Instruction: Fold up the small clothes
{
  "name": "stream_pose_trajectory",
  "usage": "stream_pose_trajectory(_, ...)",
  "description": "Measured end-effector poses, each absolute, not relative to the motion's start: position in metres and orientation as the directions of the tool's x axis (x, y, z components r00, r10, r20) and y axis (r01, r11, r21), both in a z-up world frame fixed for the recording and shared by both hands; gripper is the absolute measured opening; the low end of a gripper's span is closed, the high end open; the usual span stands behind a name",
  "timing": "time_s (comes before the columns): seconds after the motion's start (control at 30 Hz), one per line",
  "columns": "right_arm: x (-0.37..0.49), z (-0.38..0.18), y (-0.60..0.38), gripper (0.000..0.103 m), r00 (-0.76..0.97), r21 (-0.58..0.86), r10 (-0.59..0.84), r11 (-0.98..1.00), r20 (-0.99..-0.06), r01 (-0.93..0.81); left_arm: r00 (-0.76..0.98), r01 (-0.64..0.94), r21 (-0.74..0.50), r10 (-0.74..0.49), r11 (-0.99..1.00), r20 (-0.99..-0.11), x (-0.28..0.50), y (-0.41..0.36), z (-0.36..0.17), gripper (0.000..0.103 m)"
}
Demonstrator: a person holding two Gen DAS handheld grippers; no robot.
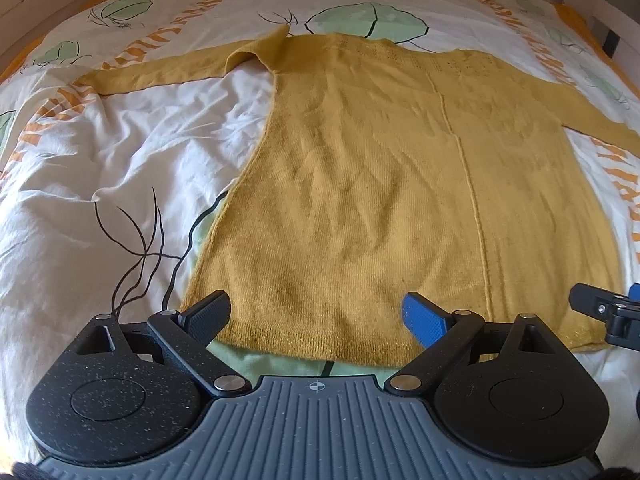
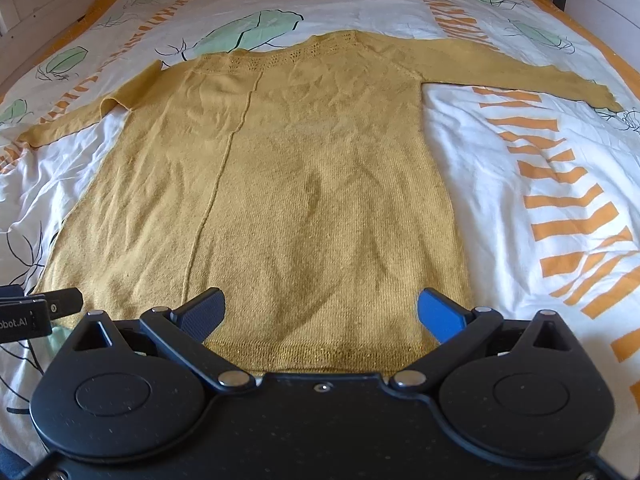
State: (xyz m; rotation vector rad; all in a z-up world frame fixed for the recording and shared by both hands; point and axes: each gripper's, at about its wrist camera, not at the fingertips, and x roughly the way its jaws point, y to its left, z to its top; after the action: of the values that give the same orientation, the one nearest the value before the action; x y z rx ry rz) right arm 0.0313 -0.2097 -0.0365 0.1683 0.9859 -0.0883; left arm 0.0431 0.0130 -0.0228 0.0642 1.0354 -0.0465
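A mustard-yellow knitted sweater point(image 1: 380, 184) lies flat on the bed, hem toward me, both sleeves spread out to the sides. It also shows in the right wrist view point(image 2: 304, 200). My left gripper point(image 1: 318, 316) is open and empty, its jaws wide apart over the left part of the hem. My right gripper point(image 2: 322, 314) is open and empty over the right part of the hem. The right gripper's tip shows at the right edge of the left wrist view point(image 1: 608, 312). The left gripper's tip shows at the left edge of the right wrist view point(image 2: 36, 312).
The sweater rests on a white duvet point(image 1: 100, 184) printed with green leaves and orange stripes, wrinkled on the left. A white bed frame point(image 2: 600, 4) runs along the far right side.
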Motion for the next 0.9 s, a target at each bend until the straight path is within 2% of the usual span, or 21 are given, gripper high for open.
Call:
stream_pose_trajectory(0.37,0.068,-0.040,-0.218,0.102,0.581,0.142,0.029,0.978,-0.814,0.150,0.595,0.034,0.022,-0.003,0.999,-0.804,0.089,0.032,-0.012,0.093)
stream_pose_trajectory(0.67,0.110,-0.046,-0.220,0.102,0.639,0.185,0.062,0.974,-0.767,0.127,0.684,0.015,-0.142,-0.113,0.990,-0.721,0.141,0.071,-0.011,0.093)
stream_pose_trajectory(0.83,0.133,-0.045,-0.220,0.102,0.668,0.224,0.106,0.970,-0.737,0.093,0.696,0.028,-0.192,-0.157,0.981,-0.701,0.177,0.098,-0.015,0.093)
stream_pose_trajectory(0.9,0.141,-0.044,-0.219,0.102,0.672,0.242,0.123,0.967,-0.730,0.085,0.705,0.002,-0.189,-0.135,0.982,-0.696,0.190,0.110,-0.016,0.093)
